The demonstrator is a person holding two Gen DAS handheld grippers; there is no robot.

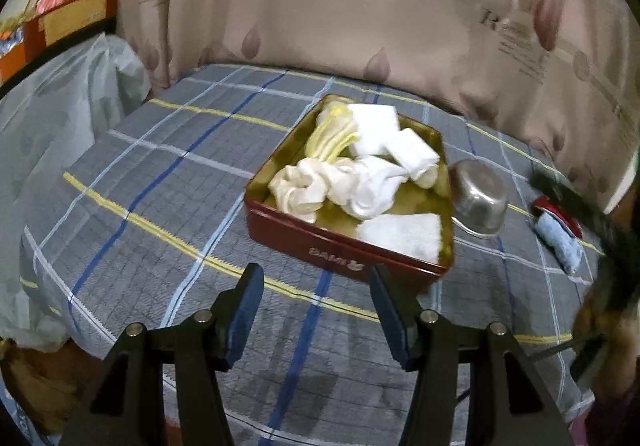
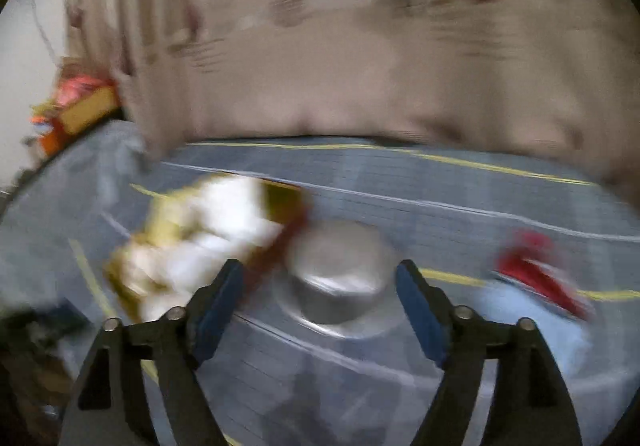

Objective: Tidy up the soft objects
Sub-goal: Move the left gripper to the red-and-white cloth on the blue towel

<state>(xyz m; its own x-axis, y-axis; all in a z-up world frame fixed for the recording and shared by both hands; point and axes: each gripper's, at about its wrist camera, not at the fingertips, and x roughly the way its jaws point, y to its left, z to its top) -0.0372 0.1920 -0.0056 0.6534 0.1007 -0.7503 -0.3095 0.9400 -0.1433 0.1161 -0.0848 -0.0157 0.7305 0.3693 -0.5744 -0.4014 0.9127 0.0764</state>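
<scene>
A red tin box [image 1: 340, 252] with a gold inside sits on the plaid bed cover and holds several white and yellow soft cloths and socks [image 1: 360, 181]. A light blue rolled cloth [image 1: 560, 242] lies to its right. My left gripper [image 1: 316, 282] is open and empty, just in front of the box. The right wrist view is blurred: my right gripper [image 2: 320, 278] is open and empty, above an upturned steel bowl [image 2: 340, 278], with the box [image 2: 288, 234] to the left and the blue cloth [image 2: 528, 322] to the right.
The steel bowl [image 1: 480, 197] lies upside down beside the box's right side. A red object [image 1: 560, 211] lies behind the blue cloth. A beige curtain [image 1: 360, 5] hangs behind the bed. A plastic-covered bundle [image 1: 60, 117] is on the left.
</scene>
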